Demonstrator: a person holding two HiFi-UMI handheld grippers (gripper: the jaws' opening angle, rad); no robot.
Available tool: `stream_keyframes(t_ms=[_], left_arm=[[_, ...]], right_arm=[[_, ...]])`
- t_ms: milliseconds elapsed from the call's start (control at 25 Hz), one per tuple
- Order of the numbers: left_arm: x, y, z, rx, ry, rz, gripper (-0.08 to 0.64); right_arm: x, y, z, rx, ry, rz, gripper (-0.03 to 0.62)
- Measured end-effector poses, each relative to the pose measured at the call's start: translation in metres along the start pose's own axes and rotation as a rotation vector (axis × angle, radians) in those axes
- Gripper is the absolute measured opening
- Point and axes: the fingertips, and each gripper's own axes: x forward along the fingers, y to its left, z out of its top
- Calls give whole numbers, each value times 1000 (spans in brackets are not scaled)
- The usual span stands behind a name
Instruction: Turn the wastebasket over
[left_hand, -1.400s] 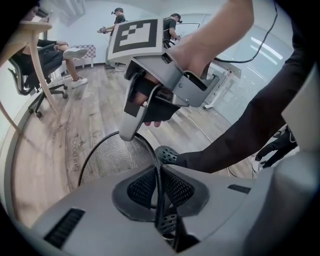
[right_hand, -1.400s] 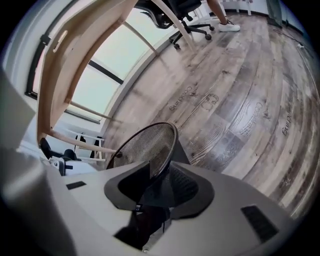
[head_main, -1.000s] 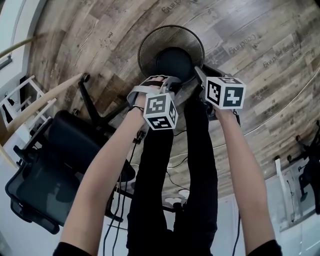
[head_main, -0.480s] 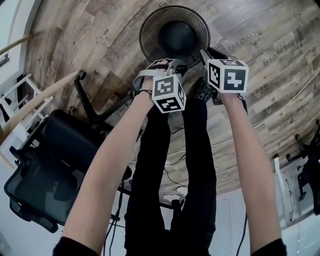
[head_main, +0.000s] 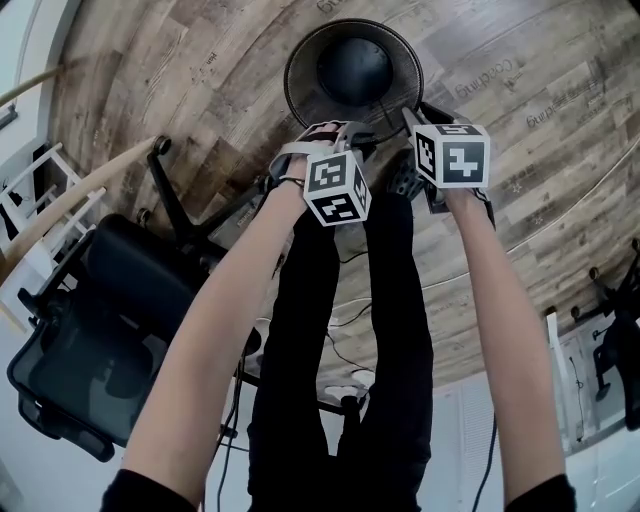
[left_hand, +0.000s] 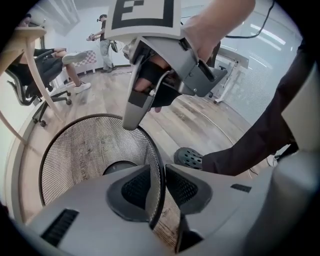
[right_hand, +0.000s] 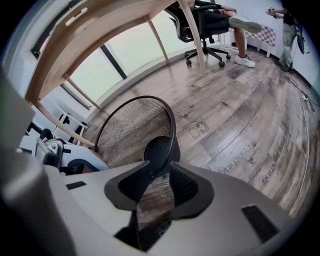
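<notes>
Just past your feet, your left gripper (left_hand: 156, 170) has its fingers freshly eased apart, straddling the wastebasket (head_main: 352, 70) at its near rim without pinching. Your right gripper (right_hand: 159, 166) straddles it equally loosely. Beyond, the wastebasket stands upright on the floor (head_main: 200, 80), mouth up.

One mesh wastebasket (head_main: 352, 70) and one black chair (head_main: 95, 340) on the wood floor (head_main: 540, 90); a left claw (left_hand: 157, 186) and a right claw (right_hand: 157, 182), two in all, carrying two marker cubes (head_main: 338, 188) (head_main: 452, 155).

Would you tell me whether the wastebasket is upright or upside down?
Upright: the wastebasket has its open rim upward, its dark base visible inside.
</notes>
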Motion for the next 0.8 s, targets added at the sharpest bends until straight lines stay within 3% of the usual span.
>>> stream_keyframes(t_ms=[320, 560, 800], left_arm=[[-31, 7, 5, -11, -12, 4, 129], [-91, 25, 14, -35, -21, 75, 126], [-177, 44, 41, -115, -70, 169, 101]], right_arm=[[-21, 5, 2, 11, -5, 49, 163], [-59, 20, 10, -5, -3, 83, 164], [-132, 58, 34, -65, -60, 150, 141]])
